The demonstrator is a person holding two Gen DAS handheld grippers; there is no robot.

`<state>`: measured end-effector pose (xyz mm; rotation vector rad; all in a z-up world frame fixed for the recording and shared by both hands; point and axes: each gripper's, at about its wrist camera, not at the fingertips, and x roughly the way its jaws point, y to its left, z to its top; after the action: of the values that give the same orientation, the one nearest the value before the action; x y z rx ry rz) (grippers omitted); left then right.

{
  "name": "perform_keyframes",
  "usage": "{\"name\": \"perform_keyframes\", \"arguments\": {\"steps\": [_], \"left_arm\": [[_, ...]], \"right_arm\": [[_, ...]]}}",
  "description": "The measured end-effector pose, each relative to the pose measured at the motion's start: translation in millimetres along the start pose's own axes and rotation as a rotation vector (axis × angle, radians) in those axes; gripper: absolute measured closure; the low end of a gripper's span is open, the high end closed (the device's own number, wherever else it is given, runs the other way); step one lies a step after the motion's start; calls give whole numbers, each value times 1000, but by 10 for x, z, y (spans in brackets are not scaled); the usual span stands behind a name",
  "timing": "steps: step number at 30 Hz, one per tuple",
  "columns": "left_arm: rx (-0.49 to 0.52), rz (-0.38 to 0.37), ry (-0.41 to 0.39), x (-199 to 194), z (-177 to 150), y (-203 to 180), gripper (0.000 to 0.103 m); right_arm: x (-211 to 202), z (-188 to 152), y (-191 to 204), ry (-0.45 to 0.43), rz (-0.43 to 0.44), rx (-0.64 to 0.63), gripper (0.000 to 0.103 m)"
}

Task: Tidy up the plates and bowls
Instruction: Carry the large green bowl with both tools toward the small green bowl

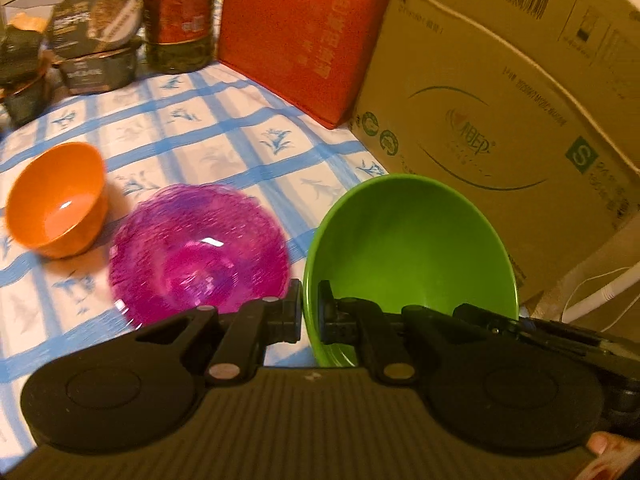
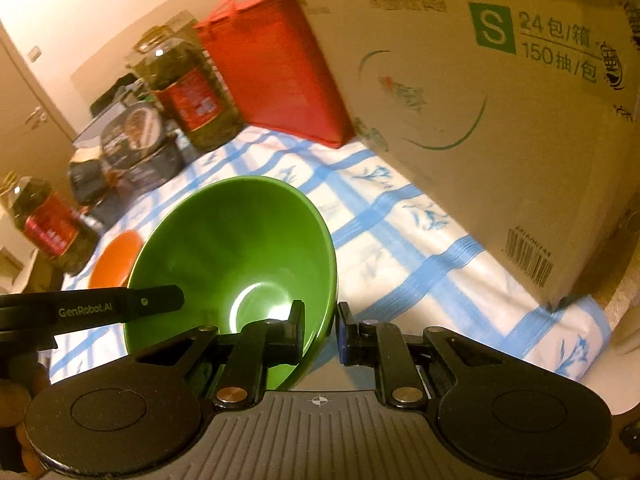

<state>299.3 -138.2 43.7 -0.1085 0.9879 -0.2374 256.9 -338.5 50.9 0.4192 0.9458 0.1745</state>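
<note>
Basically, both grippers on one bowl, landmark = cardboard box (image 1: 520, 92).
Left gripper (image 1: 310, 312): jaws nearly together, clamped on the near rim of the green bowl (image 1: 408, 240); one pad outside the wall, one inside.
Right gripper (image 2: 320, 330): jaws narrowly apart, clamped on the opposite rim of the same green bowl (image 2: 236, 256); left finger inside, right finger outside the wall.
Green bowl: tilted, mouth toward both cameras, just in front of the box's printed face; whether clear of the tablecloth (image 1: 192, 128) cannot tell for sure.
Purple plate (image 1: 200, 248): flat on the cloth, left of the green bowl, farther from the box; blurred.
Orange bowl (image 1: 58, 200): beyond the purple plate, well apart from the box, upright; touching the plate or not, unclear.
Red bag (image 1: 296, 36): upright, touching or just beside the box's far corner.
Oil bottle (image 1: 178, 16): left of the red bag, away from the box.
Dark food tubs (image 1: 96, 40): stacked, left of the bottle, at the far side.
Second oil bottle (image 2: 44, 224): right wrist view only, far left, well away from the box.
Edges: box face walls off the right side; table edge drops off just below the box's near corner (image 2: 592, 320).
Open room: bare cloth strip along the box front, plus cloth between plate and far clutter.
</note>
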Motion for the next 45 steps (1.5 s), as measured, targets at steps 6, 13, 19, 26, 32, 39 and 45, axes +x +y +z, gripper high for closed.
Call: {"name": "perform_keyframes", "arguments": {"steps": [6, 13, 19, 26, 32, 39, 45], "left_arm": [[-58, 13, 0, -334, -246, 264, 97], [-131, 60, -40, -779, -569, 628, 96], [-191, 86, -59, -1076, -879, 880, 96], [-248, 92, -65, -1311, -1276, 1018, 96], [-300, 74, -56, -1418, -1666, 1011, 96], [-335, 74, -42, -1519, -2049, 913, 96], [-349, 75, 0, -1517, -2297, 888, 96]], "right_arm": [[-137, -110, 298, 5, 40, -54, 87], [-214, -262, 773, 10, 106, -150, 87], [-216, -538, 1034, 46, 145, -203, 87], [-325, -890, 1183, 88, 169, -244, 87], [-463, -1171, 1160, 120, 173, -266, 87], [-608, -1490, 1096, 157, 166, -312, 87], [-608, -1702, 1029, 207, 162, -317, 87]]}}
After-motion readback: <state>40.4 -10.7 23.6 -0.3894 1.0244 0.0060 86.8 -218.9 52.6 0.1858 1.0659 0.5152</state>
